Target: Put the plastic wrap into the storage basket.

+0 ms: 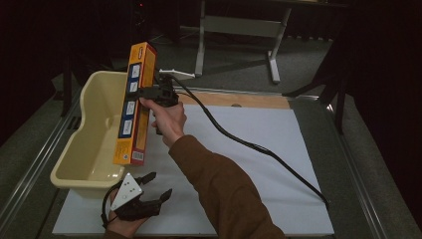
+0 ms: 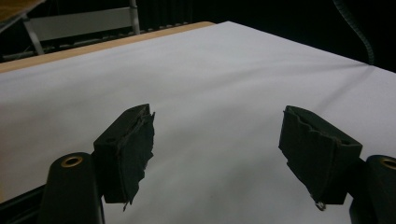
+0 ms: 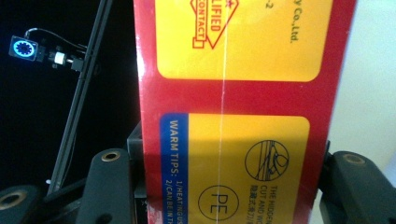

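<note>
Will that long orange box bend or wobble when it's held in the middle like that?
Probably not bend: the orange box looks straight and stiff along its whole length while the right gripper clamps it mid-way. Its glossy wrap might be a bit slippery. Being long, it could swing or tip if bumped against the yellow tub.

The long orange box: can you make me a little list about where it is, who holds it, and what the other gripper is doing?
box: long orange box, upright, over the bin's right rim
held by: right gripper, jaws shut on it
bin: cream plastic bin, on the table's left
left gripper: open, holding nothing, above the white sheet
</note>
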The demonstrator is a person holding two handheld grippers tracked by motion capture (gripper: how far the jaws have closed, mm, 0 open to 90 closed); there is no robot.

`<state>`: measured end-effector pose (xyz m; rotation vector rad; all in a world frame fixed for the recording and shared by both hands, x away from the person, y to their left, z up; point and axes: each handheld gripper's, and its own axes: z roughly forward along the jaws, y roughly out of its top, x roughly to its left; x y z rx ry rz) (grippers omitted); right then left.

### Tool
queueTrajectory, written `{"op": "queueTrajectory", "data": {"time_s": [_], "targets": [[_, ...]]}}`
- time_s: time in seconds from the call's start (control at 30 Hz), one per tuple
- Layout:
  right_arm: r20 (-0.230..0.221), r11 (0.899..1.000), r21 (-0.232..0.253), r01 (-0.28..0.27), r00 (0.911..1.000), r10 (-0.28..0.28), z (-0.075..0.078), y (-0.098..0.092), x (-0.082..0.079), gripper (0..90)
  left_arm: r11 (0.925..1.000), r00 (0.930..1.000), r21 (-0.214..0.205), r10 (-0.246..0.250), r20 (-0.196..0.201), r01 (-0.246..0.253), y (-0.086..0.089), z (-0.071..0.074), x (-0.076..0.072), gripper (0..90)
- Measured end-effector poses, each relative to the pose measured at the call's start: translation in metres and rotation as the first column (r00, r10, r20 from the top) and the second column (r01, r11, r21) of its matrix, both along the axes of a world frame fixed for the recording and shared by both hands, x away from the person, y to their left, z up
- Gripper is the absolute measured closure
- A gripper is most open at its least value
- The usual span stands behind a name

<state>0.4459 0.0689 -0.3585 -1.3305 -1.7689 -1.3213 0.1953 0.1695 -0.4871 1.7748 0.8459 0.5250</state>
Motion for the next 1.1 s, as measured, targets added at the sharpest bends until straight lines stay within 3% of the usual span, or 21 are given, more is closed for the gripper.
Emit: {"op": "queueTrajectory", "data": {"time_s": [0.3,0.53,1.1], "targets": [[-0.007,0.998,0.043,-0.034,0.9994,0.034,0.007,0.012,-0.005,41.4,1.0000,1.0000,-0.005,-0.001,0.000,0.001,0.000,0.000,0.000,26.0],[-0.052,0.998,0.051,-0.032,0.9981,0.034,-0.006,0.031,-0.007,41.3,0.9999,1.0000,-0.010,-0.003,0.001,0.003,0.001,0.001,0.000,25.6],[-0.135,0.999,0.030,0.010,0.9908,-0.005,-0.031,0.046,-0.006,40.6,0.9998,1.0000,-0.018,-0.007,0.001,0.007,0.002,0.001,0.000,25.6]]}}
